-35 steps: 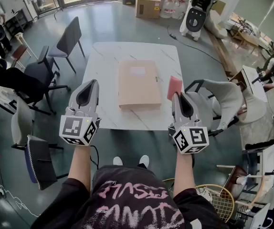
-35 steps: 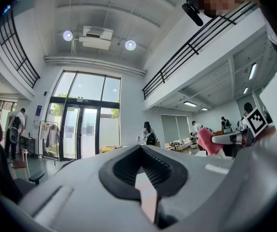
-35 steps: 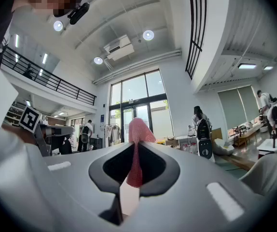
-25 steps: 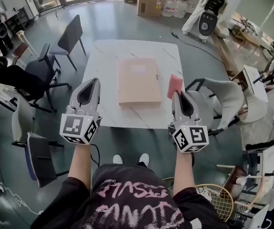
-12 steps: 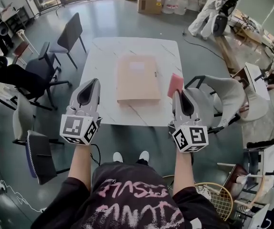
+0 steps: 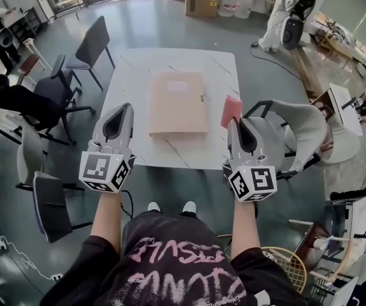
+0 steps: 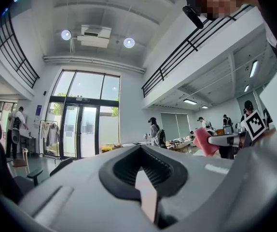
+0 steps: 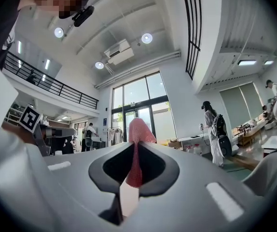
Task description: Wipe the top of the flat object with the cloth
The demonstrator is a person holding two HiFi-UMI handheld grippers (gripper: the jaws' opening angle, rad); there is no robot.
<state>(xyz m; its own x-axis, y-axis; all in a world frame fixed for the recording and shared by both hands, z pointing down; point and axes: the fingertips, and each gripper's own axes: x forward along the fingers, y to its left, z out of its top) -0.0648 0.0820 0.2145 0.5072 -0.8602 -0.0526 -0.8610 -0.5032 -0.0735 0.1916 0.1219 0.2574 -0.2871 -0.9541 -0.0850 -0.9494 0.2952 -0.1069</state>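
Note:
A flat tan folder (image 6: 178,103) lies in the middle of the white marble table (image 6: 132,88) in the head view. My right gripper (image 6: 236,123) is shut on a pink cloth (image 6: 231,111), held upright over the table's right edge, right of the folder. In the right gripper view the pink cloth (image 8: 136,151) stands pinched between the jaws. My left gripper (image 6: 120,115) hovers at the table's near left, shut with nothing in it; the left gripper view shows its jaws (image 7: 145,190) closed, and the pink cloth (image 7: 203,141) off to the right.
Dark chairs (image 6: 87,50) and an office chair (image 6: 27,104) stand left of the table. A grey chair (image 6: 298,129) sits close at the right. Cardboard boxes (image 6: 201,0) and a white machine (image 6: 291,18) are beyond the far edge. People stand in the background.
Both grippers keep their pose in the view. The table and folder have drifted slightly left and closer as the head camera shifted; the white machine at the back moved right.

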